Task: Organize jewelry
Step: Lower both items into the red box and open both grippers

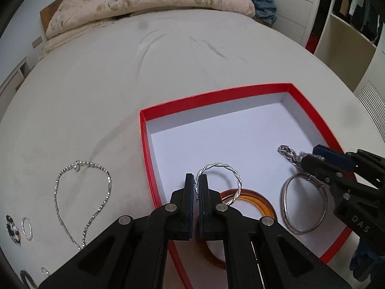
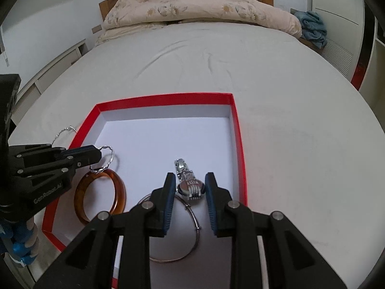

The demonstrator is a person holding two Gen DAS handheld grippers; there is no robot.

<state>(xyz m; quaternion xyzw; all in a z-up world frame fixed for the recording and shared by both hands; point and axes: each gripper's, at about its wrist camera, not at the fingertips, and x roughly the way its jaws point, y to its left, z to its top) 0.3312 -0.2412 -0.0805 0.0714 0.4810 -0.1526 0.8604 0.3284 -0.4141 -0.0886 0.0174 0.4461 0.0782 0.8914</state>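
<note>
A red box (image 1: 216, 96) with a white floor lies on the bed; it also shows in the right wrist view (image 2: 237, 144). My left gripper (image 1: 196, 180) is shut on a twisted silver bangle (image 1: 231, 168), held over the box above an amber bangle (image 1: 259, 197). My right gripper (image 2: 187, 187) holds a silver watch (image 2: 190, 185) by its face between the blue pads, over a thin silver bangle (image 2: 195, 224) on the box floor. The right gripper (image 1: 310, 155) also shows in the left wrist view with the watch band (image 1: 287, 153) sticking out.
A silver chain necklace (image 1: 81, 192), a small silver hoop (image 1: 26, 228) and a beaded bracelet (image 1: 12, 228) lie on the white sheet left of the box. A folded floral quilt (image 1: 144, 2) lies at the headboard. A blue cloth (image 2: 312, 27) sits at the far right.
</note>
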